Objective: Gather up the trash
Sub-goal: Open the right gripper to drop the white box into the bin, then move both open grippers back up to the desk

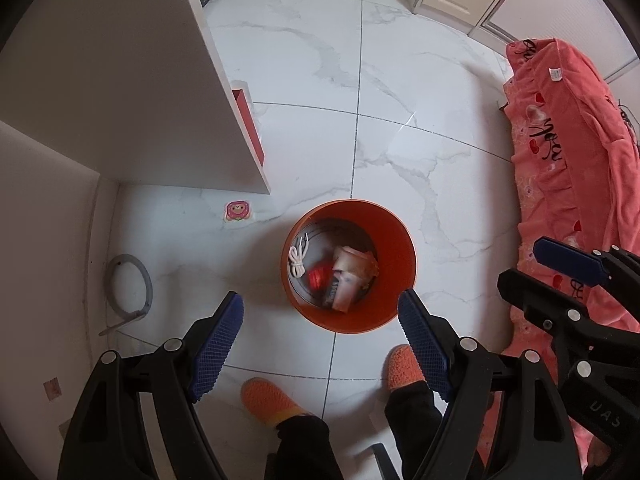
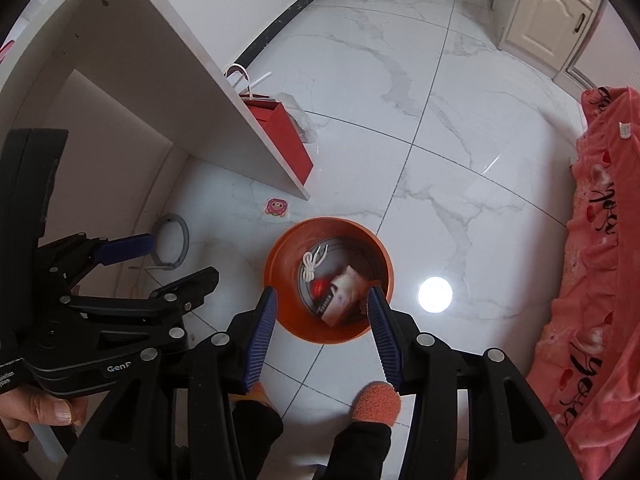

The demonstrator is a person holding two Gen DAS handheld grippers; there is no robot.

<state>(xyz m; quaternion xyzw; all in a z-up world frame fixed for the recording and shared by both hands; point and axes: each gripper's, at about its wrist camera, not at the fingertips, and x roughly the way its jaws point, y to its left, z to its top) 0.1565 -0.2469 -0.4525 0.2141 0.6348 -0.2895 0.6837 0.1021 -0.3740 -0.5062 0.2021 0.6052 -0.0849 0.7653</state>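
Observation:
An orange trash bin (image 1: pixel 396 236) stands on the marble floor, also in the right wrist view (image 2: pixel 280 252). Inside lie a white cord (image 1: pixel 297 261), a red piece (image 1: pixel 318 278) and crumpled wrappers (image 1: pixel 348 276). My left gripper (image 1: pixel 320 316) is open and empty, held above the floor just short of the bin. My right gripper (image 2: pixel 322 304) is open and empty above the bin's near rim. A pink sticker (image 1: pixel 238 211) lies on the floor left of the bin, also in the right wrist view (image 2: pixel 277 207).
A white desk panel (image 1: pixel 224 80) stands to the left with a red paper bag (image 2: pixel 286 140) behind it. A grey hose ring (image 1: pixel 136 280) lies by the wall. A pink blanket (image 1: pixel 580 168) covers furniture at right. My orange slippers (image 1: pixel 272 400) are below.

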